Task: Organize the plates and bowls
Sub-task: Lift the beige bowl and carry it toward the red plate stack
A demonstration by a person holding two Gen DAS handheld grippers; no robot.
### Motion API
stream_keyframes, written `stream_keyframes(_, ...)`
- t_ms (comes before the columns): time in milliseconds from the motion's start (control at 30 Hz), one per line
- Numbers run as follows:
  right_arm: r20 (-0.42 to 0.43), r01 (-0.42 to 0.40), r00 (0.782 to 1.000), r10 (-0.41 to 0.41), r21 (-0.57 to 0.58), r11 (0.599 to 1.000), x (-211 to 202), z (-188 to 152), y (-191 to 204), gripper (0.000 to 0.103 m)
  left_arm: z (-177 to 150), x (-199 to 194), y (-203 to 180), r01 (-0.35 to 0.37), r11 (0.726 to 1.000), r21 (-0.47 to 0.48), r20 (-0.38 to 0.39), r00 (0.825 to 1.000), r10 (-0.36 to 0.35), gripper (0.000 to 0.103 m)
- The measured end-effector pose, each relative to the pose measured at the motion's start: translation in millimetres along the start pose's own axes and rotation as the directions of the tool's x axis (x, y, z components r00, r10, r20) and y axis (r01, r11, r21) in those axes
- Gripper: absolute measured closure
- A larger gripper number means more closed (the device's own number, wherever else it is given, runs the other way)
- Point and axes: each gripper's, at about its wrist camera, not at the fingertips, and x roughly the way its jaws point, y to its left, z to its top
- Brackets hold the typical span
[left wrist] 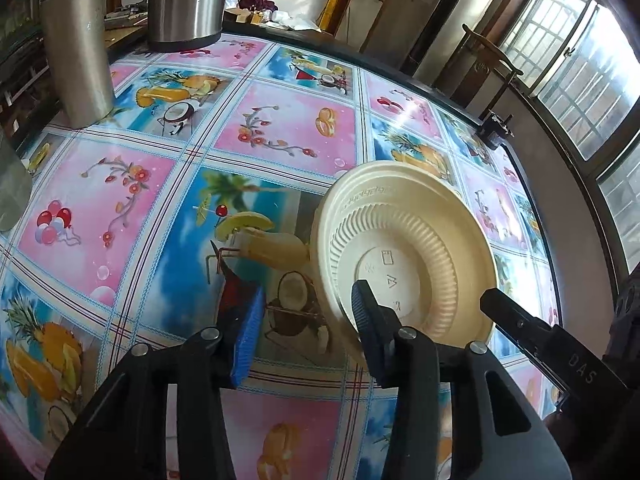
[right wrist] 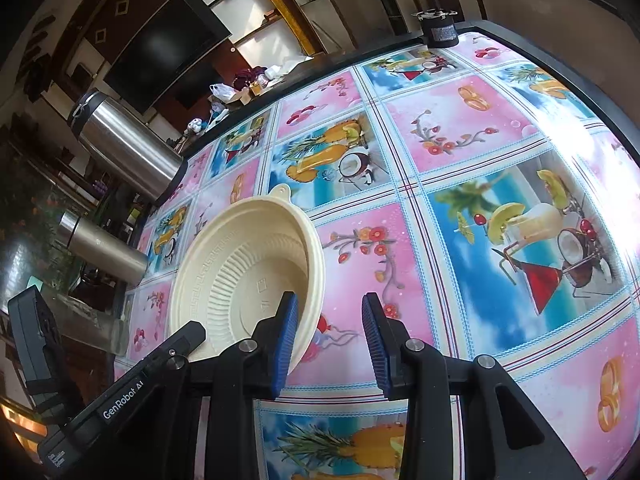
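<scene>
Plate: cream plate (left wrist: pixel 404 240) tilted on edge above the counter (left wrist: pixel 280 120), mid-counter, between my two grippers.
Left gripper (left wrist: pixel 308 332): spread – one pad against the plate's underside, not pinching.
Right gripper (right wrist: pixel 332 340): spread too – its left pad touches the plate's rim.
Progress: early; no stack visible, plate unplaced.

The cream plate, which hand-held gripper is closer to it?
About equal. The left hand-held gripper has the cream plate at its right finger; the right hand-held gripper has it at its left finger.
</scene>
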Motion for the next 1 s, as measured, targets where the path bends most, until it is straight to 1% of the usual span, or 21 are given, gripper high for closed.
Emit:
stream_keyframes(33,0.001,-0.001,1.000,0.001,-0.001,1.000,0.1,-0.1,0.4,0.067,0.0,0.0,0.2,0.006,1.000,-0.002,-0.001,1.000,-0.006,0.064)
stream_keyframes(100,0.003,-0.004,1.000,0.004,-0.003,1.000,0.0,-0.4,1.4,0.067,-0.6,-0.7,-0.9,0.019,1.000,-0.003,-0.003,1.000,-0.019,0.071)
stream_keyframes(233,0.008,0.007,1.000,-0.006,-0.017,1.000,0.6,-1.5,4.7,0.068,-2.7,-2.9,-6.9,0.012,1.000,0.020,0.004,1.000,-0.013,0.080)
stream_keyframes(267,0.008,0.009,1.000,-0.009,-0.020,1.000,0.8,-1.9,5.5,0.071,-3.0,-2.9,-8.2,0.016,1.000,0.023,0.003,1.000,-0.016,0.083)
stream_keyframes(300,0.009,0.011,1.000,-0.011,-0.023,1.000,1.2,-2.2,6.3,0.071,-3.3,-3.0,-8.8,0.019,1.000,0.025,0.002,1.000,-0.019,0.086)
stream_keyframes(333,0.008,0.013,1.000,-0.012,-0.028,1.000,1.7,-2.8,7.5,0.076,-3.6,-3.2,-9.9,0.026,0.999,0.027,-0.001,1.000,-0.026,0.087)
stream_keyframes(367,0.006,0.012,1.000,-0.012,-0.033,0.999,2.4,-3.4,8.9,0.083,-3.8,-3.9,-10.4,0.027,0.999,0.030,0.001,1.000,-0.027,0.087)
stream_keyframes(433,0.004,0.009,1.000,-0.009,-0.042,0.999,2.8,-5.1,12.1,0.089,-4.4,-5.1,-13.2,0.023,0.999,0.041,0.003,1.000,-0.023,0.088)
stream_keyframes(533,0.008,0.017,1.000,-0.017,-0.036,0.999,1.8,-5.6,11.8,0.089,-4.7,-4.9,-12.6,0.029,0.999,0.037,-0.004,1.000,-0.029,0.088)
stream_keyframes(633,-0.004,0.001,1.000,-0.001,-0.005,1.000,-0.2,-5.0,6.4,0.090,-5.2,-5.2,-11.9,0.044,0.999,0.031,-0.016,0.999,-0.044,0.089)
stream_keyframes(800,-0.019,0.013,1.000,-0.013,0.010,1.000,-6.6,-10.2,3.4,0.090,-11.1,-7.0,-16.7,0.035,0.998,0.048,-0.034,0.999,-0.034,0.089)
stream_keyframes(1000,-0.048,-0.016,0.999,0.019,0.063,0.998,-17.5,-25.4,-7.4,0.091,-27.3,-18.1,-15.4,0.045,0.998,0.051,-0.045,0.998,-0.043,0.089)
